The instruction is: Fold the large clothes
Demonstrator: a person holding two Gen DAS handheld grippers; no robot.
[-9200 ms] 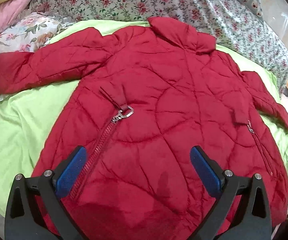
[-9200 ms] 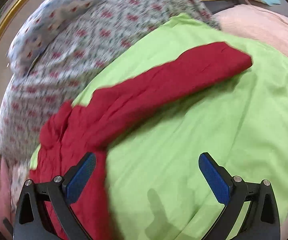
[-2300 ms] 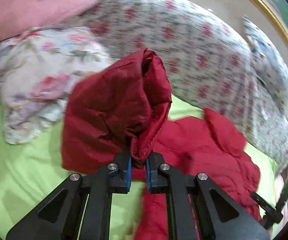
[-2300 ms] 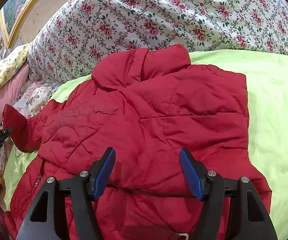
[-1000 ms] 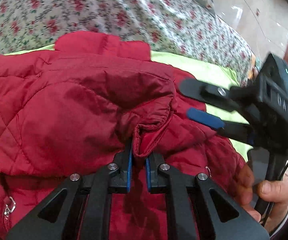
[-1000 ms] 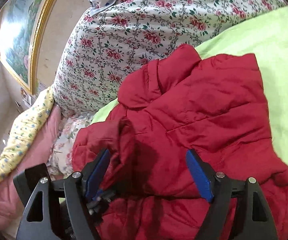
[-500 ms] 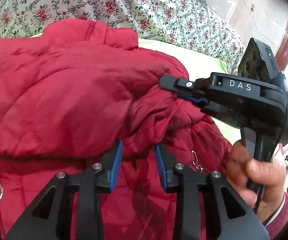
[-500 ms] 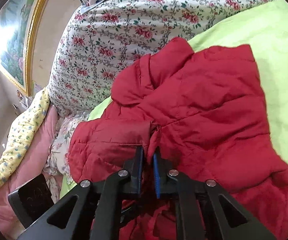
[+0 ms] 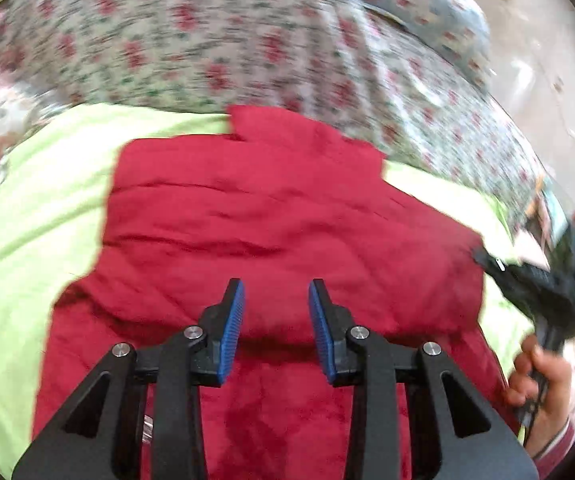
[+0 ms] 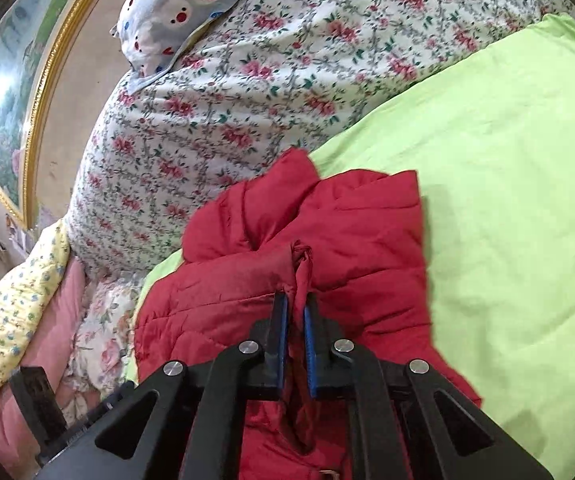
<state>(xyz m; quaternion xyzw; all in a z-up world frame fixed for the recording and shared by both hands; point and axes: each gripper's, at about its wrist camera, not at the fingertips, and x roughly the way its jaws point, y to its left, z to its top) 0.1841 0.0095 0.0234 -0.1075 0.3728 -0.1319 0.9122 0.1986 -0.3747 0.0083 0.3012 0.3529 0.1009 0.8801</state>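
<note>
A red quilted jacket (image 9: 271,220) lies on the green sheet (image 9: 27,220), its sleeves folded in over the body. My left gripper (image 9: 275,292) hovers open above its middle, with nothing between the blue pads (image 9: 233,328). In the right wrist view my right gripper (image 10: 296,308) is shut on the red sleeve cuff (image 10: 301,256), which stands up pinched between the pads over the jacket (image 10: 367,232). The right gripper's black body (image 9: 547,284) and the hand holding it (image 9: 539,376) show at the jacket's right edge in the blurred left wrist view.
A big floral quilt (image 10: 247,80) is heaped behind the jacket, with a blue patterned pillow (image 10: 175,4) on top. Pink and yellow bedding (image 10: 27,288) lies to the left. Green sheet (image 10: 507,160) spreads to the right. A gold-framed picture (image 10: 15,92) hangs on the wall.
My left gripper opened, let go of the sleeve cuff and pulled back from the jacket. My right gripper closed on that cuff and now holds it over the jacket.
</note>
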